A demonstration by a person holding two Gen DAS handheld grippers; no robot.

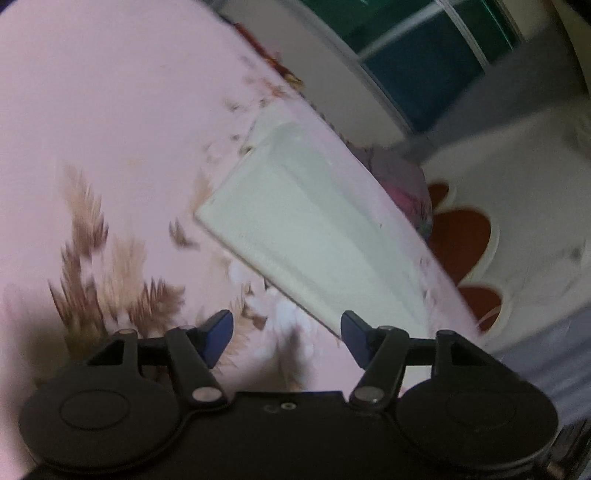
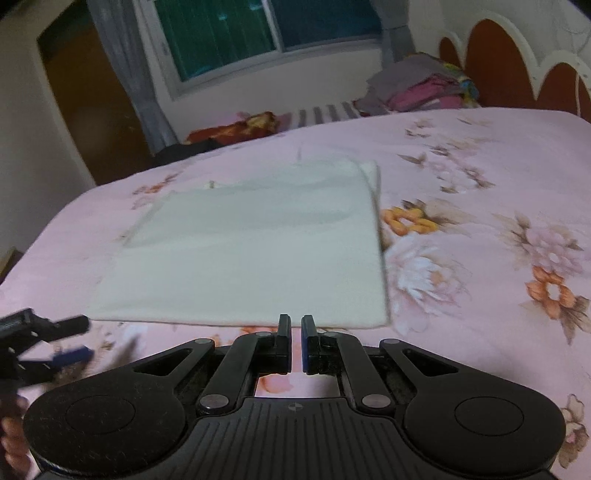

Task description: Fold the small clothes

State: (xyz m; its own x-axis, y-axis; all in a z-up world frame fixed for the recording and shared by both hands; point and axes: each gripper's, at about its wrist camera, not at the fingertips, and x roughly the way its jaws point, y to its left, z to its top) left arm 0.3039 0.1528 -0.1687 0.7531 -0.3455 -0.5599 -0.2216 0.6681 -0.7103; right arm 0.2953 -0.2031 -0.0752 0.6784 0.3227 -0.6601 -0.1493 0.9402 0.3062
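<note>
A pale cream garment [image 2: 251, 251] lies folded flat in a rectangle on the pink floral bedsheet [image 2: 461, 155]. It also shows in the left wrist view [image 1: 314, 236], blurred. My left gripper [image 1: 286, 338] is open and empty, just short of the garment's near edge. It also shows in the right wrist view [image 2: 55, 341] at the far left, open. My right gripper [image 2: 296, 343] is nearly shut with a narrow gap between the pads, empty, just in front of the garment's near hem.
A stack of folded clothes [image 2: 417, 88] sits at the far side of the bed by the red and white headboard [image 2: 517, 59]. A red patterned cloth [image 2: 240, 127] lies at the far edge. A window [image 2: 258, 33] and curtain are behind.
</note>
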